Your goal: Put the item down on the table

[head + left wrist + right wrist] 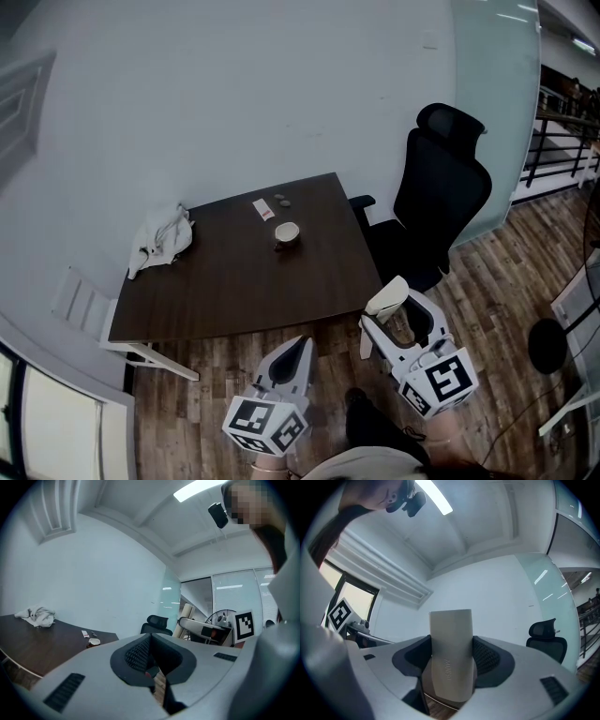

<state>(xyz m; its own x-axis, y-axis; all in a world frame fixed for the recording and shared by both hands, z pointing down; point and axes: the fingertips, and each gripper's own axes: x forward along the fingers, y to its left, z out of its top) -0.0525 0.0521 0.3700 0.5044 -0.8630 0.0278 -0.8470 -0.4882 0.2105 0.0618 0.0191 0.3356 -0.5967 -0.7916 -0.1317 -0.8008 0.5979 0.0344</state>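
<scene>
not much done yet tbh. the right gripper (401, 317) is clamped snug on a smooth beige plastic item (451, 658), held in the air just off the near edge of the dark brown square table (234, 281), so the whole set-down is left. the left gripper (292, 358) has its jaws pressed together with nothing in them. the right gripper view shows embossed lettering on the item but no table. the head view shows the table, with a small cup (287, 232) and a crumpled white cloth (164, 239) on it.
</scene>
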